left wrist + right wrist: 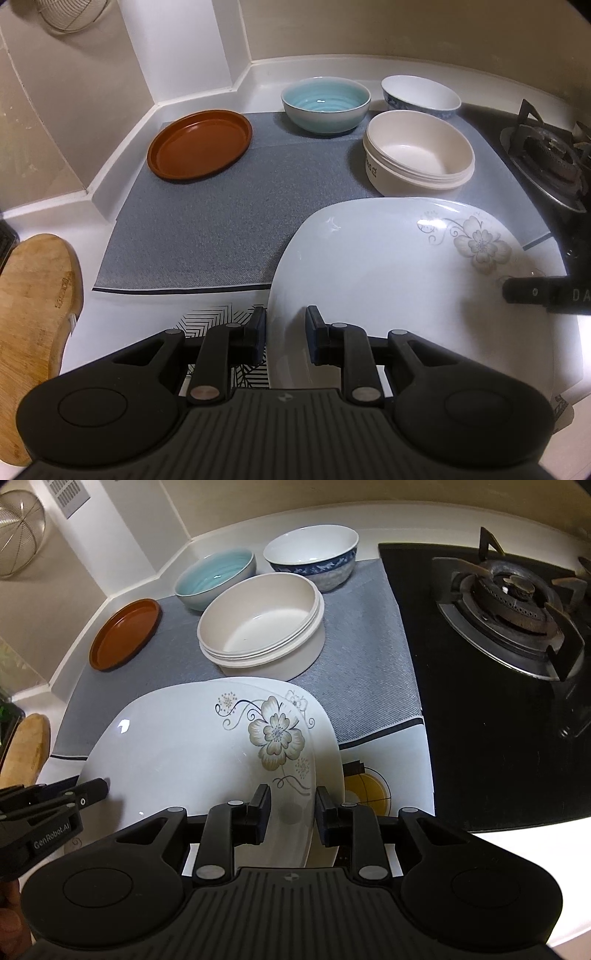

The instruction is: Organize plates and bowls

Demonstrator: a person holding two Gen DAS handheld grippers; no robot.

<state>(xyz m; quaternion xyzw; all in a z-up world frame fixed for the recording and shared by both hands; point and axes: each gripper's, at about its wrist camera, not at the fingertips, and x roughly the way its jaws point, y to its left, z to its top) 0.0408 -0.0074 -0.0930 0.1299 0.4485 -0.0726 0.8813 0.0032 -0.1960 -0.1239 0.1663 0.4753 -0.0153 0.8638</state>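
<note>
Right wrist view, glossy squarish floral plate [192, 746], woven grey mat [369, 657], perhaps stacked.

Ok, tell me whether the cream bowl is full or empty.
Empty: the cream bowl stands upright on the grey mat, its bare inside showing to the bottom.

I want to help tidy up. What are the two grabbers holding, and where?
Both straddle the white square flowered plate at its near rim: left gripper by the left corner, right gripper by the right. Whether they pinch it cannot be told.
</note>
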